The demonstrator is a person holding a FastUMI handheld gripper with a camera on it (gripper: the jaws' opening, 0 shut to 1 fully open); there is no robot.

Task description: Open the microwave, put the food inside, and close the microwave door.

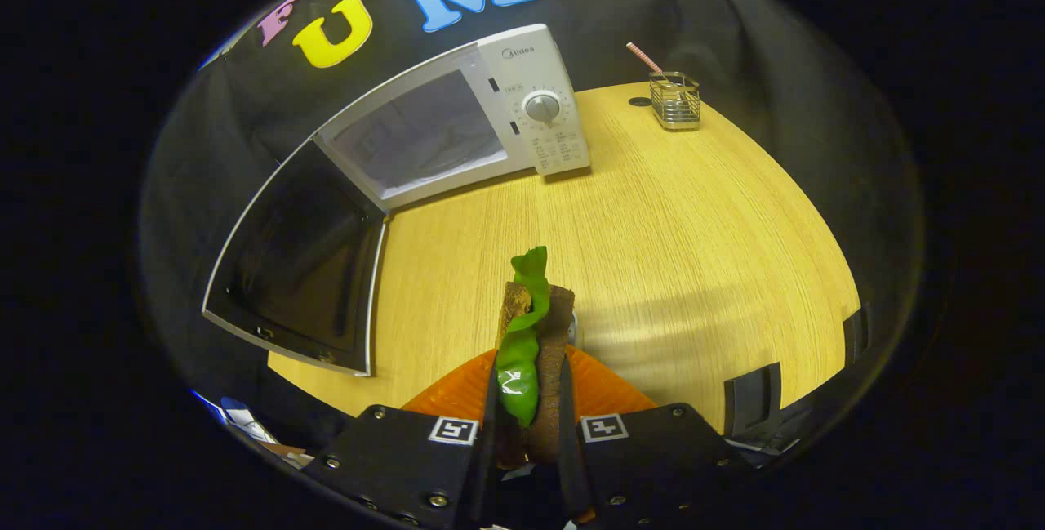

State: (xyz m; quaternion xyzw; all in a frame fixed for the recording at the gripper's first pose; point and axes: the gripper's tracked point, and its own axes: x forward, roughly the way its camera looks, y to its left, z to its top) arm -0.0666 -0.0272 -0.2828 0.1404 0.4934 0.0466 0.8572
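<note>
The gripper (526, 432) is clamped on the sandwich (535, 350): both fingers press against its sides, one on the left slice and one on the right. The sandwich stands on edge between the fingers, two brown bread slices with a green lettuce leaf (522, 326) sandwiched between them. The leaf curls up and out past the top of the bread, reaching beyond the fingertips. Just under the sandwich, near the fingers, lies an orange plate (604, 391) with a ribbed rim; whether the sandwich touches it cannot be told.

Beyond the sandwich stretches a light wooden table (694, 228) with a rounded edge. At its far left stands a white microwave (547, 105), well apart from the sandwich. Its door (302, 269) is swung open toward the near left, dark glass in a pale frame, and the cavity (424, 138) behind it shows grey inner walls. The control panel on the microwave's right side carries a round dial (542, 108). At the far right of the table stands a small wire holder (675, 100) with a striped straw (645, 58) leaning out of it toward the left, and a small dark disc (640, 102) lies just to the left of the holder.

Black cloth (775, 48) hangs behind the table as the wall. Dark brackets (755, 399) sit at the table's near right edge.
</note>
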